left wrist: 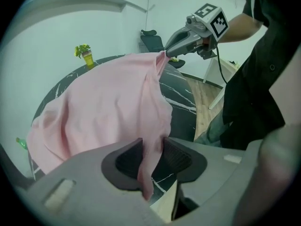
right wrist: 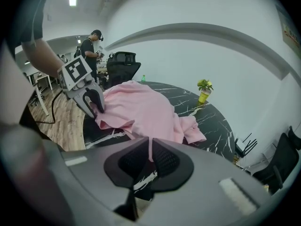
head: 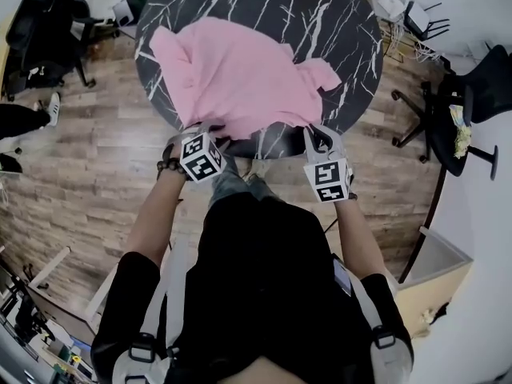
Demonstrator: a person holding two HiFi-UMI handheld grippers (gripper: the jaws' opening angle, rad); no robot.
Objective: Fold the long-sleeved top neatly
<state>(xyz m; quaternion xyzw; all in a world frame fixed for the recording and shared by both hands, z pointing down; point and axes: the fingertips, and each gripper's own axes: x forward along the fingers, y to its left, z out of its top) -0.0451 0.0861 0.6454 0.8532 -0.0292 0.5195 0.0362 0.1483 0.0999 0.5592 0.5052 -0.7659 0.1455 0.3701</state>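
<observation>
Gripping the pink long-sleeved top (head: 240,74) at its near edge, both grippers sit at the front rim of the round, black, white-veined surface (head: 336,22), where the person stands over them.

Left gripper (head: 211,134): jaws partly closed on a thick fold of the pink fabric. In the left gripper view the fold fills the gap between the two dark pads (left wrist: 176,157) and hangs out below them.

Right gripper (head: 318,136): jaws almost fully together, pinching a thin edge of the same garment (only a narrow pink strip shows between the pads (right wrist: 162,159) in the right gripper view).

Garment position: the top lies crumpled and unfolded across the near and left part of the surface. One sleeve lies rumpled to the right, and another section reaches toward the far left rim. Between the two grippers the fabric rises off the surface to each grip point.

Surroundings: a small potted plant (right wrist: 204,91) stands at the far edge of the surface, well apart from the garment. A black office chair (head: 472,94) stands to the right on the wooden floor (head: 104,158).
</observation>
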